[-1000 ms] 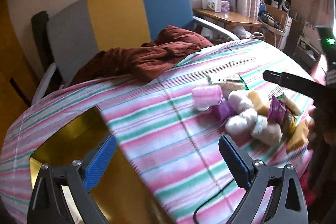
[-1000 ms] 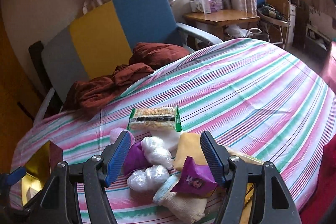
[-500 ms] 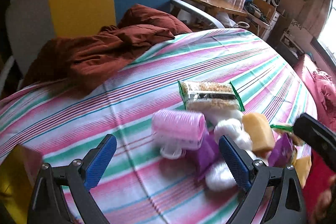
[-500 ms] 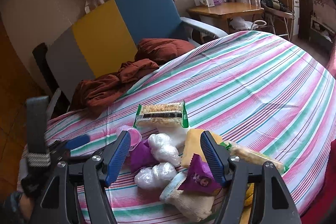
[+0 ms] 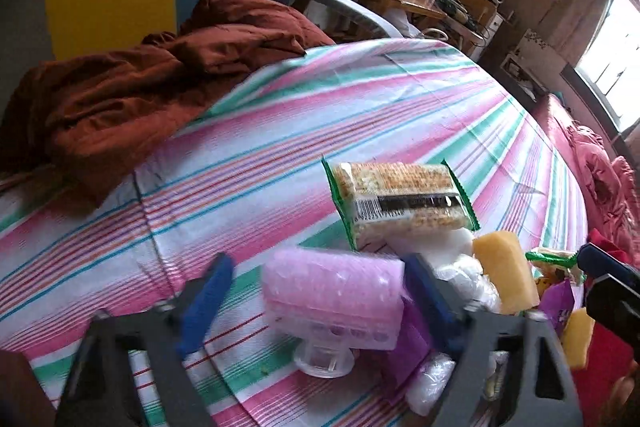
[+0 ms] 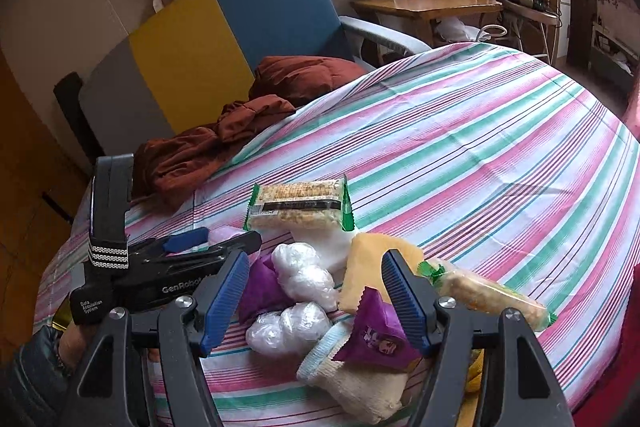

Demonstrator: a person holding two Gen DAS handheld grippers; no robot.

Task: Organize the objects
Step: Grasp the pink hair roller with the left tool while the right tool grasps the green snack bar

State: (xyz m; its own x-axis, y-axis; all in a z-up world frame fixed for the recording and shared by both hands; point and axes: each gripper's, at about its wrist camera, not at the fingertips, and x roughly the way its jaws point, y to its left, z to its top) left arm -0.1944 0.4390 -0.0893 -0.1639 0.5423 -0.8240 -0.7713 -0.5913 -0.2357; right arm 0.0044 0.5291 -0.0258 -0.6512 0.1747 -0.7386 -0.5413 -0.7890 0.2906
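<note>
Left hand-held gripper was closing around the pink hair roller, pads not yet touching; the roller could roll aside. Right hand-held gripper hung apart, empty.

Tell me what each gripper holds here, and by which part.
Nothing is held yet. The left gripper is closing around the pink roller at its two ends; its right pad looks at the end, its left still apart. The right gripper hangs open over the pile.
</note>
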